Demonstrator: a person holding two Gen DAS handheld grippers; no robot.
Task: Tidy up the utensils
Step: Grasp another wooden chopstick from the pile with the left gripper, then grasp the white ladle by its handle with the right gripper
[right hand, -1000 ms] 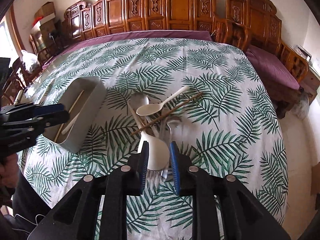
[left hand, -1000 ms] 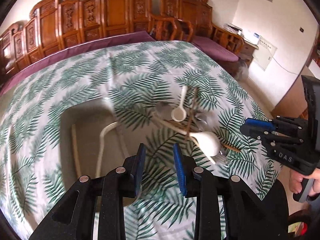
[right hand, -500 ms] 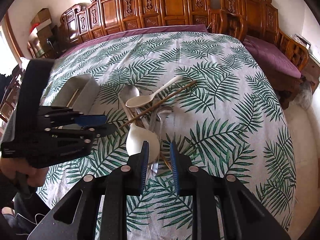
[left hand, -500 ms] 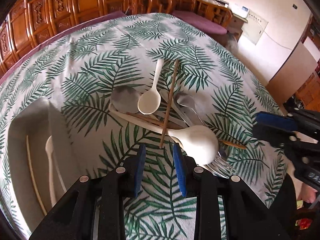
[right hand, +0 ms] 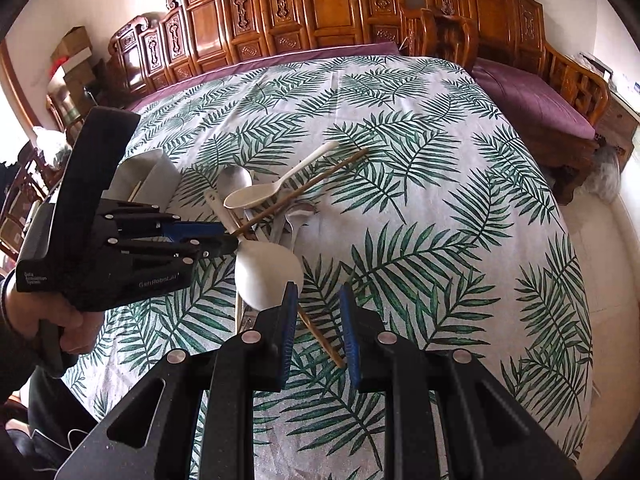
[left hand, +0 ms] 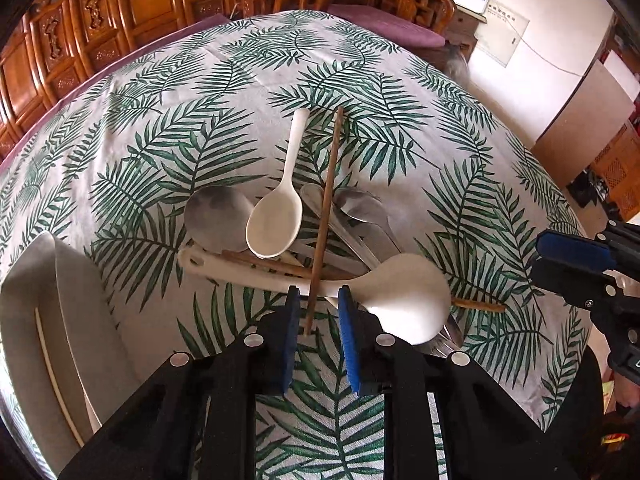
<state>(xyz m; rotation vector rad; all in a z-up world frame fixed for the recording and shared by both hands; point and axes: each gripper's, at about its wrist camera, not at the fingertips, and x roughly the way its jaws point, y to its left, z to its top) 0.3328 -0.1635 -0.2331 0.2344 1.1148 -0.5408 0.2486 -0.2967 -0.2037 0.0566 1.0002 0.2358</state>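
So the utensils are all heaped in one pile mid-tabletop [left hand: 460,152] on the palm-leaf cloth. On top there's a dark wooden chopstick [left hand: 326,208] lying across a small white spoon [left hand: 276,216], with a couple of metal spoons [left hand: 216,216] underneath and a big white rice paddle [left hand: 404,300] nearest the camera. A second chopstick [right hand: 320,334] pokes out from under the paddle.

Left gripper [left hand: 319,308] has its fingers apart, one on each side of the near end of that top chopstick, not squeezing it. The grey organizer tray [left hand: 76,308] sits off to the left of the pile with a pale stick-like piece or two already in it.

Right gripper [right hand: 319,308] hangs just beside the paddle's bowl, fingers apart as well, nothing between them except the tip of that second chopstick lying below on the cloth.
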